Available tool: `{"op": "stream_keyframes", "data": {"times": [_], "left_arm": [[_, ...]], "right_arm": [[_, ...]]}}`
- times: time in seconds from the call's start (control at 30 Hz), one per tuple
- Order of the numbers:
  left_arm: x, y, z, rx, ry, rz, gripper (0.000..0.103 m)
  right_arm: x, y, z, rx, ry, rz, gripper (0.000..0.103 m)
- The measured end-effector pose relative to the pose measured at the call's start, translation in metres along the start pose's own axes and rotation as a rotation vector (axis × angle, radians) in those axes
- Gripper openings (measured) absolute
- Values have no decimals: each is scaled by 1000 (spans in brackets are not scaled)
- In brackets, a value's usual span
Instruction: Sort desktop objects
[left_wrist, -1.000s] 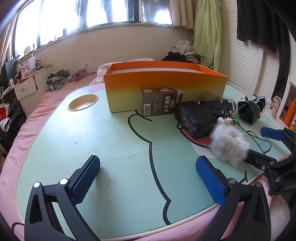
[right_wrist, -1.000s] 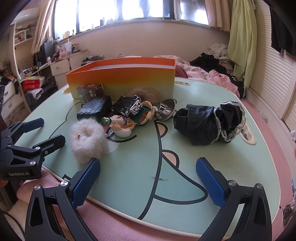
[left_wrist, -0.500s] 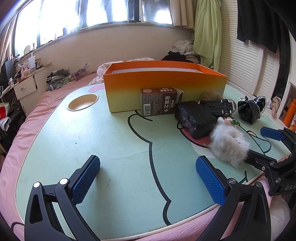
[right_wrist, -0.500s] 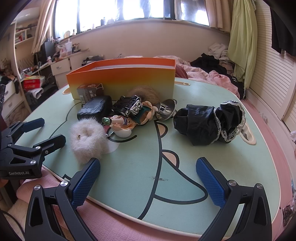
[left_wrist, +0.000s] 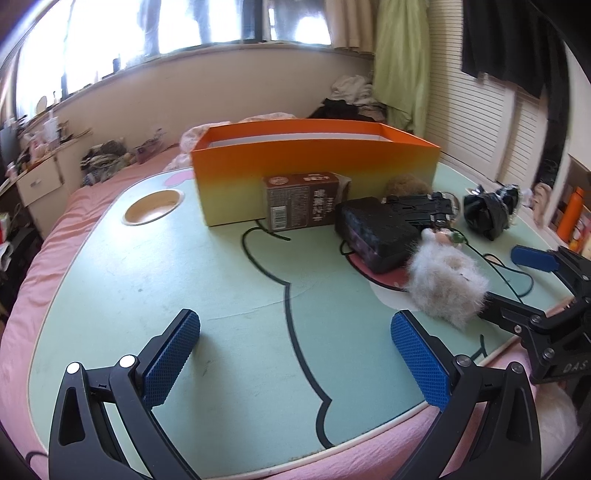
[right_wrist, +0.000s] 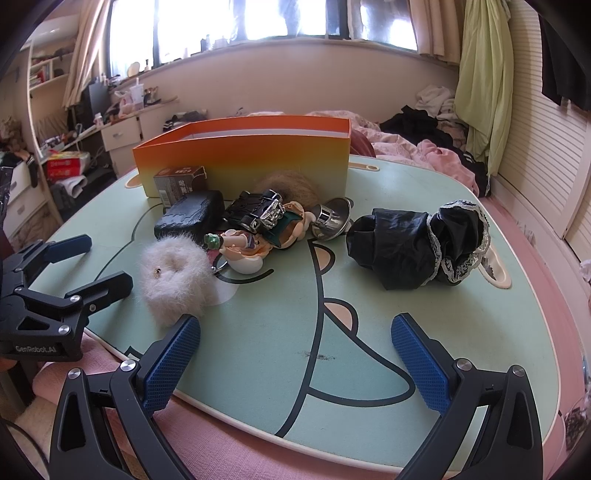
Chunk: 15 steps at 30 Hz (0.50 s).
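Note:
An orange-to-yellow open box (left_wrist: 314, 166) (right_wrist: 243, 155) stands at the back of the green table (left_wrist: 184, 266). In front of it lie a brown carton (left_wrist: 304, 206), a black case (left_wrist: 380, 232), a black toy car (right_wrist: 258, 212), a doll figure (right_wrist: 243, 247), a metal funnel (right_wrist: 330, 218), a brown fluffy ball (right_wrist: 288, 186), a white fluffy scrunchie (right_wrist: 173, 275) (left_wrist: 447, 284) and a black lace cloth (right_wrist: 417, 245). My left gripper (left_wrist: 295, 354) is open and empty over the table's near part. My right gripper (right_wrist: 295, 354) is open and empty, its left finger close to the scrunchie.
A round cup hole (left_wrist: 153, 212) sits in the table's left side. A pink bed (left_wrist: 44, 258) surrounds the table. Clothes pile (right_wrist: 439, 110) lies at the back right, a cluttered desk (right_wrist: 122, 122) at the back left.
Both views have shifted slightly closer to the table objects; nothing on the table has moved and both grippers stay open.

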<state>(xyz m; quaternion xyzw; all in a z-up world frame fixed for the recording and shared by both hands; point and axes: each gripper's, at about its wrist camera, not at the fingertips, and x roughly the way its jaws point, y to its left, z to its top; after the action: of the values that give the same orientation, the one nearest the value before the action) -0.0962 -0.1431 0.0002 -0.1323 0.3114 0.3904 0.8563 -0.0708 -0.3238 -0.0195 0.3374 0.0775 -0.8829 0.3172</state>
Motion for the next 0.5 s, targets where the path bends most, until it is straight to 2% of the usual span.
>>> {"op": "stream_keyframes", "data": {"times": [0.03,0.1,0.13,0.17,0.23,0.33,0.5], "left_arm": [[0,0,0,36,-5,-44,103],[-1,-2,-1,41,-11,-47,102],[-4,-2,-1,43,-19,-53,94],[-6,-2,-1,45,-30,-68,80],[-16,-1,-1,48,-65,-93,69],[-35,-4,0,68,-127,-140,69],[-44,-19,11,112,-137,-252,69]], "right_arm": [[0,0,0,0,0,-1,103],[0,0,0,0,0,-1,103],[0,0,0,1,0,-1,103],[0,1,0,2,-1,1,103],[-1,-1,0,2,-4,3,103],[-2,-1,0,2,-6,5,103],[-5,-5,0,18,-20,2,102]]}}
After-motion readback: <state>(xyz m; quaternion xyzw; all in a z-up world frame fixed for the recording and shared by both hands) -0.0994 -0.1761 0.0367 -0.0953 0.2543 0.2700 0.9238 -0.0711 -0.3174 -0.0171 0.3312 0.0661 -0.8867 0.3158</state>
